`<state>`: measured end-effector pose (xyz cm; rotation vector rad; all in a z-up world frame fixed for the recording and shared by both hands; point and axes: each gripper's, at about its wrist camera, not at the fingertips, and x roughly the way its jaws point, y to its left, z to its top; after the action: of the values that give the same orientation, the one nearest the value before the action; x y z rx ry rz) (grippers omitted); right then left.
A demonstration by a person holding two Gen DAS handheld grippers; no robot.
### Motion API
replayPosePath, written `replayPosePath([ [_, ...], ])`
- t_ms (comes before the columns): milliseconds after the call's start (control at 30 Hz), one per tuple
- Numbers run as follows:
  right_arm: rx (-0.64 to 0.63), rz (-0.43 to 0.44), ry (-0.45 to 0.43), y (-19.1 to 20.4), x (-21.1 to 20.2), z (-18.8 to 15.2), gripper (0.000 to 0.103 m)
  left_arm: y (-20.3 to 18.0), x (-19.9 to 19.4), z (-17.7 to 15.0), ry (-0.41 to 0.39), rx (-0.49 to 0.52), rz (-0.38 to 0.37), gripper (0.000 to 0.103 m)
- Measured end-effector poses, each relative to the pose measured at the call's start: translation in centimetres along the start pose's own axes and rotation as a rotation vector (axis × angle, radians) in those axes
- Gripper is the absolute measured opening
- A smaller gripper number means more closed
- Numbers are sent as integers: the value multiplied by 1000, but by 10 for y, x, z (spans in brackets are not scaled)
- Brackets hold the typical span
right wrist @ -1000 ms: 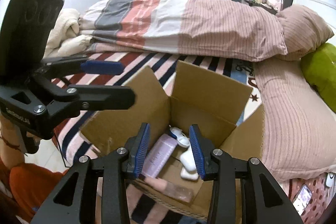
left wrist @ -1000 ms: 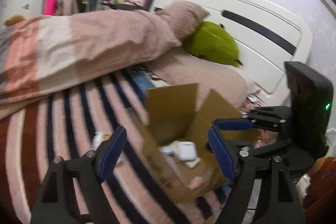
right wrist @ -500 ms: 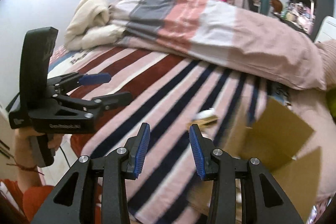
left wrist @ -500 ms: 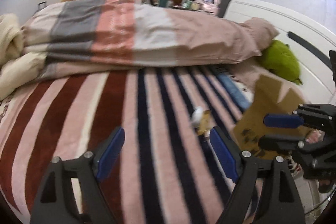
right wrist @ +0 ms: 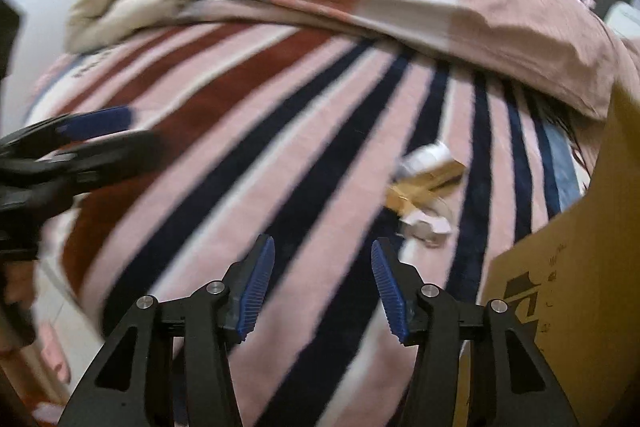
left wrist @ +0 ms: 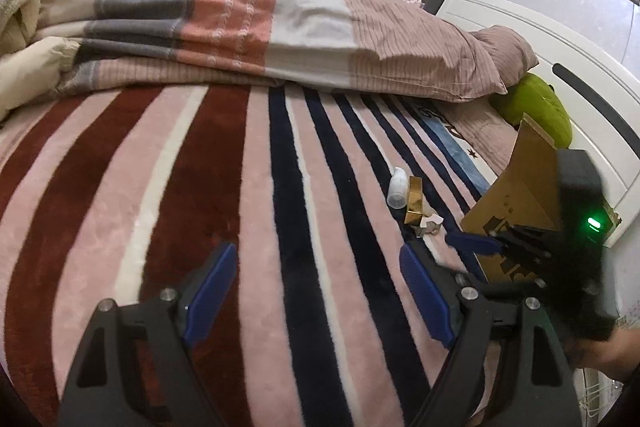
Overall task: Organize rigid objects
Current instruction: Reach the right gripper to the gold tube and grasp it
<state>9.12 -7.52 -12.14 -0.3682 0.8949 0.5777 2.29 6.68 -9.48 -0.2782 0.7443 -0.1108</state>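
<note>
A small white bottle, a gold box and a pale little item lie together on the striped blanket. The right wrist view shows them blurred: white bottle, gold box, pale item. A cardboard box stands at the right, also cardboard box. My left gripper is open over bare blanket, left of the items. My right gripper has its jaws opening with nothing between them, short of the items.
A folded striped duvet lies across the far side of the bed, with a cream blanket at its left. A green plush rests by the white headboard. Shelves stand behind.
Both grippers swung away from the cardboard box and came lower over the striped blanket. The right jaws have widened. The small items now lie ahead of both grippers.
</note>
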Motion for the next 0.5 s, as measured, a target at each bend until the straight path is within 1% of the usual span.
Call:
replayPosePath([
  [33,18,-22,-3,-5,5,2,47,0,0,0,-1,1,-3,81],
  [67,36,-49,-12,-11,8,3,50,-1,0,0,-3,3,-7,81],
  [100,55,-88,-26,-17,13,6,58,-1,0,-1,-7,4,-12,81],
  [167,82,-129,-54,-25,17,11,64,-1,-1,0,-14,3,-22,81],
  [267,105,-156,-83,-31,28,20,64,-1,-2,0,-19,-1,-25,81],
  [333,120,-155,-80,-34,39,27,64,0,-2,0,-20,-4,-22,81],
  [400,140,-173,-72,-37,48,30,63,1,-3,0,-21,-6,-16,81],
  [433,150,-176,-66,-38,52,30,60,1,-3,0,-20,-8,-15,81],
  [467,160,-178,-62,-40,54,29,40,1,-3,0,-21,-9,-15,81],
  [500,170,-181,-60,-42,56,28,32,1,-3,0,-22,-9,-15,81],
])
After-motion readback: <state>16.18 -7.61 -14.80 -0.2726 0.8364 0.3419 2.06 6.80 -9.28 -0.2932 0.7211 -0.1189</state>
